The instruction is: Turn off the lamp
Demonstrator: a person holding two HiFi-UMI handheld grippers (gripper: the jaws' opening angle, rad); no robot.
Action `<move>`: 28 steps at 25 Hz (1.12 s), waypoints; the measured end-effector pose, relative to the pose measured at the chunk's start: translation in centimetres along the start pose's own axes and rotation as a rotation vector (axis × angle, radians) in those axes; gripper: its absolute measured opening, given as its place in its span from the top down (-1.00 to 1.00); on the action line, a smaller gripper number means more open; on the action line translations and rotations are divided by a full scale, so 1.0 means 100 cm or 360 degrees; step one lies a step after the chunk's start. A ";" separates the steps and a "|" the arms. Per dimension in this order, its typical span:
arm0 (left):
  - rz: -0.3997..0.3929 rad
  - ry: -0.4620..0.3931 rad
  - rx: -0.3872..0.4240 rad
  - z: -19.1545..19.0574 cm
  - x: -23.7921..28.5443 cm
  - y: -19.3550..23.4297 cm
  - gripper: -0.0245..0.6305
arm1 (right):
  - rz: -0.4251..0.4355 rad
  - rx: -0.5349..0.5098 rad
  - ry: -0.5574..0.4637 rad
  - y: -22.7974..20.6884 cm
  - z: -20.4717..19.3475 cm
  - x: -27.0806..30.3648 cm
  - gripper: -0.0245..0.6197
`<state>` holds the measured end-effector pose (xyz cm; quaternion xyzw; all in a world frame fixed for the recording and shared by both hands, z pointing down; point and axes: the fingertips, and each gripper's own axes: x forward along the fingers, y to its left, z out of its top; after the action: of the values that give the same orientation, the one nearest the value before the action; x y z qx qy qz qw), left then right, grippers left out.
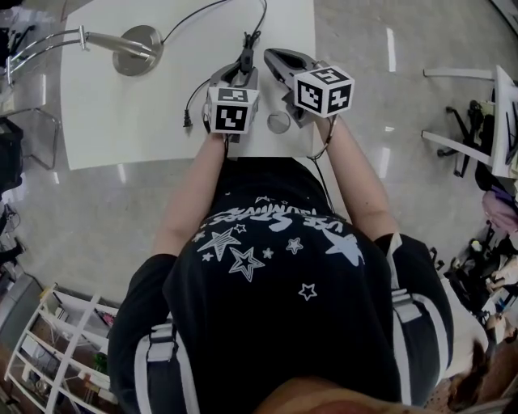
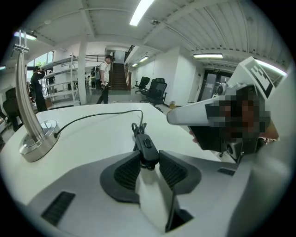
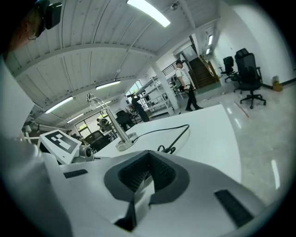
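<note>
The lamp's round metal base (image 1: 137, 50) stands at the far left of the white table (image 1: 121, 121), its pole (image 2: 25, 92) rising beside it. Its black cord (image 1: 206, 12) loops to a black inline switch (image 2: 147, 144). My left gripper (image 2: 148, 156) is shut on the switch's near end, both ribbed pads against its sides. My right gripper (image 1: 281, 61) hovers just right of the switch with its jaws shut and nothing between them; in the right gripper view (image 3: 149, 152) the cord's loop (image 3: 166, 149) lies ahead. The lamp head is out of view.
The cord's plug end (image 1: 187, 121) lies loose on the table near the front edge, and a small grey disc (image 1: 278, 122) sits by it. Office chairs (image 3: 249, 78), shelving (image 2: 69, 78) and people (image 2: 105, 78) stand on the floor beyond the table.
</note>
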<state>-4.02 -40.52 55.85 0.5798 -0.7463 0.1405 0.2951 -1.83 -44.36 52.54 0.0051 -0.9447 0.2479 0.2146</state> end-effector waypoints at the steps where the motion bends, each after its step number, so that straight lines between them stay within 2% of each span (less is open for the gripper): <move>1: -0.0005 0.0001 -0.0003 0.000 0.000 0.001 0.48 | 0.0024 -0.0019 0.0025 0.002 -0.001 0.005 0.90; 7: -0.0026 0.0004 -0.0026 0.001 0.000 0.001 0.49 | 0.0104 -0.0193 0.0164 0.010 -0.008 0.034 0.90; 11: -0.0034 0.0007 -0.0034 0.001 0.000 0.001 0.49 | 0.0157 -0.0247 0.0253 0.013 -0.014 0.044 0.90; 18: -0.0043 0.0013 -0.0053 0.000 0.000 0.002 0.49 | 0.0172 -0.0284 0.0315 0.014 -0.017 0.050 0.90; 23: -0.0040 0.0019 -0.0051 -0.001 0.001 0.003 0.49 | 0.0195 -0.0233 0.0388 0.013 -0.019 0.052 0.90; 28: -0.0044 0.0021 -0.0057 -0.002 0.001 0.002 0.49 | 0.0159 -0.0268 0.0409 0.009 -0.022 0.053 0.90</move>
<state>-4.19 -40.40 56.06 0.5838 -0.7386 0.1267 0.3124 -5.84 -42.02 55.97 -0.0916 -0.9260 0.1767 0.3207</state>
